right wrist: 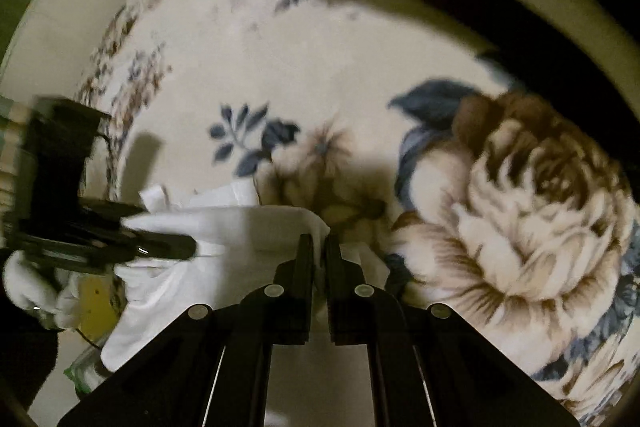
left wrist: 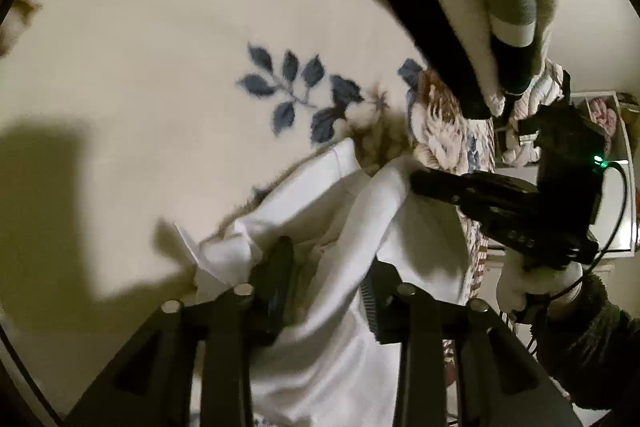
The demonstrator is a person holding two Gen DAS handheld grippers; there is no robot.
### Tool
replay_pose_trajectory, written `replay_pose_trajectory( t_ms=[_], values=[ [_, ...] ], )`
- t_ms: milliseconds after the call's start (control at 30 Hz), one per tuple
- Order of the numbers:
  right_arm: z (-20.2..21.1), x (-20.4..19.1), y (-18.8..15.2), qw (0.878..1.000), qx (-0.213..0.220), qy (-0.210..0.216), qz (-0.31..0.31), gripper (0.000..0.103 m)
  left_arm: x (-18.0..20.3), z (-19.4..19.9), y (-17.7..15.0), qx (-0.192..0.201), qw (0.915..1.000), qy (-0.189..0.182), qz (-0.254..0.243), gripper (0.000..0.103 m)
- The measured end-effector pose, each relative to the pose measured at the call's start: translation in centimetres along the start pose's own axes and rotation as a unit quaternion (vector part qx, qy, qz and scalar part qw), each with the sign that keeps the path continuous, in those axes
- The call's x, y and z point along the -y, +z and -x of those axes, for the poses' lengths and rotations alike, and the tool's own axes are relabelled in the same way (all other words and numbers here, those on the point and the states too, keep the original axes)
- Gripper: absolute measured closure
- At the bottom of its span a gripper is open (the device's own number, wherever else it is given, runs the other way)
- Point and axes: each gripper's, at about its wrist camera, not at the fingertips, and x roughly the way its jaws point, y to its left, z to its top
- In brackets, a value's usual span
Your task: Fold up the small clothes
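Both black grippers held one white cloth garment (left wrist: pixel 344 327) above a cream floral blanket (left wrist: pixel 160 67): right gripper (right wrist: pixel 319 247) pinched its edge, left gripper (left wrist: pixel 328 267) clamped bunched folds.

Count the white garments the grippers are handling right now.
1: a single white garment above the floral blanket, pinched by both the left gripper and right gripper. Folds could hide more.

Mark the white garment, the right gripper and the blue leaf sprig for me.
white garment (left wrist: pixel 336 347), left wrist view, on its broad lower panel.
right gripper (right wrist: pixel 320 247), right wrist view, midway between its fingertips, pinching the cloth.
blue leaf sprig (left wrist: pixel 296 87), left wrist view, on its stem.
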Motion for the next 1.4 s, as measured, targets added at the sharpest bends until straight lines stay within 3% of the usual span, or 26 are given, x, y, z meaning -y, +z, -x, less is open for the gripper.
replay_pose_trajectory(
  t_ms=[67, 100, 167, 200, 233, 333, 467, 667, 833, 1033, 1200, 1267, 1400],
  values=[
    [0.3, 0.1, -0.1, 1.0, -0.004, 0.01, -0.005, 0.094, 0.4, 1.9, -1.0, 0.024, 0.9997, 0.002, 0.01, 0.058],
    [0.7, 0.2, -0.2, 1.0, -0.006, 0.019, -0.01, 0.09, 0.5, 2.6, -1.4, 0.035, 0.9992, 0.007, 0.017, 0.035],
    [1.7, 0.6, -0.6, 0.999, -0.007, 0.027, -0.024, 0.065, 0.3, 4.7, -3.0, 0.073, 0.9962, 0.018, 0.044, 0.017],
    [2.6, 1.0, -1.1, 0.999, 0.003, 0.031, -0.036, 0.045, 0.2, 5.3, -3.8, 0.086, 0.9944, 0.017, 0.06, 0.017],
    [3.3, 1.3, -1.5, 0.998, 0.009, 0.035, -0.044, 0.036, -0.2, 5.8, -4.7, 0.098, 0.9921, 0.012, 0.077, 0.017],
    [4.8, 2.4, -3.3, 0.997, 0.02, 0.034, -0.074, 0.034, -1.3, 6.3, -7.5, 0.12, 0.985, 0.008, 0.123, 0.016],
    [5.5, 3.4, -5.5, 0.993, 0.022, 0.051, -0.099, 0.034, -2.8, 3.3, -9.1, 0.105, 0.9795, 0.01, 0.172, 0.016],
    [4.0, 1.4, -4.9, 0.996, -0.003, 0.07, -0.048, 0.034, -4.9, 0.3, -6.2, 0.114, 0.9739, 0.07, 0.184, 0.016],
    [0.6, 1.5, -2.3, 0.999, -0.01, -0.008, -0.04, 0.034, -6.4, 0.8, -4.5, 0.12, 0.9687, 0.054, 0.21, 0.015],
    [1.1, 4.3, -1.9, 0.993, 0.012, -0.029, -0.113, 0.034, -7.6, 4.1, -6.4, 0.155, 0.9555, 0.026, 0.25, 0.015],
    [4.0, 6.3, -4.5, 0.986, 0.023, 0.067, -0.153, 0.034, -6.5, 5.3, -9.6, 0.178, 0.9486, -0.028, 0.26, 0.015],
    [3.9, 6.7, -5.9, 0.982, 0.0, 0.109, -0.151, 0.034, -5.4, 3.6, -10.6, 0.161, 0.9522, -0.067, 0.251, 0.015],
    [0.8, 6.8, -8.1, 0.973, -0.066, 0.156, -0.154, 0.031, -4.2, -1.2, -11.3, 0.108, 0.9625, -0.079, 0.237, 0.015]
  ],
)
